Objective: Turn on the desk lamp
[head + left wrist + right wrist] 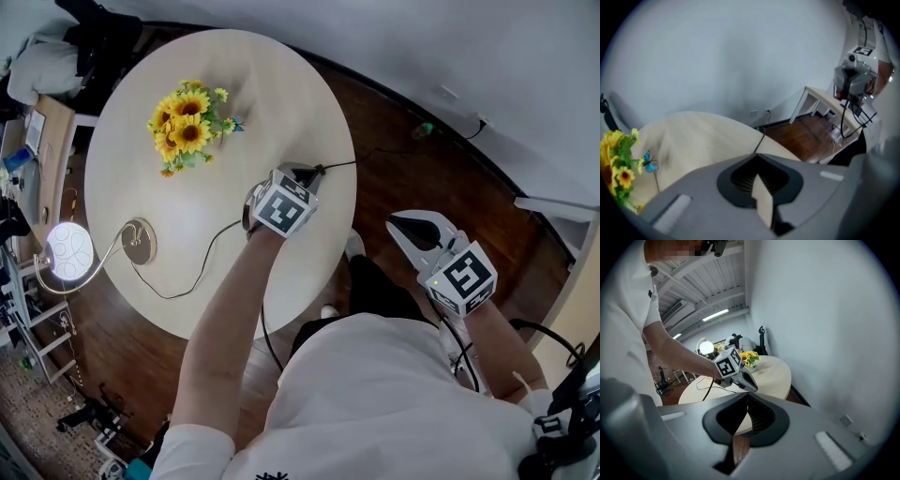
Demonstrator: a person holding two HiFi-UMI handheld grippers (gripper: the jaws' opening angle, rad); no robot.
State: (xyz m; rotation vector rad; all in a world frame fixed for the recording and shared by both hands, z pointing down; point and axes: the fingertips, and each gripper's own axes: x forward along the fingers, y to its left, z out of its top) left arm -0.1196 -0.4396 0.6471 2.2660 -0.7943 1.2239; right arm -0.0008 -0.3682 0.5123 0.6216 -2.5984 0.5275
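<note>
We hold both grippers shut and empty: the left gripper (pixel 300 174) over the cord (pixel 202 267) at the table's (pixel 122 112) right edge, the right gripper (pixel 412 227) off it. The desk lamp (pixel 70 251) glows at the left edge, and snagging the cord could drag it off.

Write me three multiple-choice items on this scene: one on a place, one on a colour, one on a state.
1. The lamp's base stands: A) on the floor; B) on the round table; C) on a shelf.
2. The flowers are: A) yellow; B) red; C) white.
3. The lamp's head is: A) dark; B) covered; C) lit.
Key: B, the base sits on the tabletop near its edge; A, the blooms are yellow; C, the head glows white.
</note>
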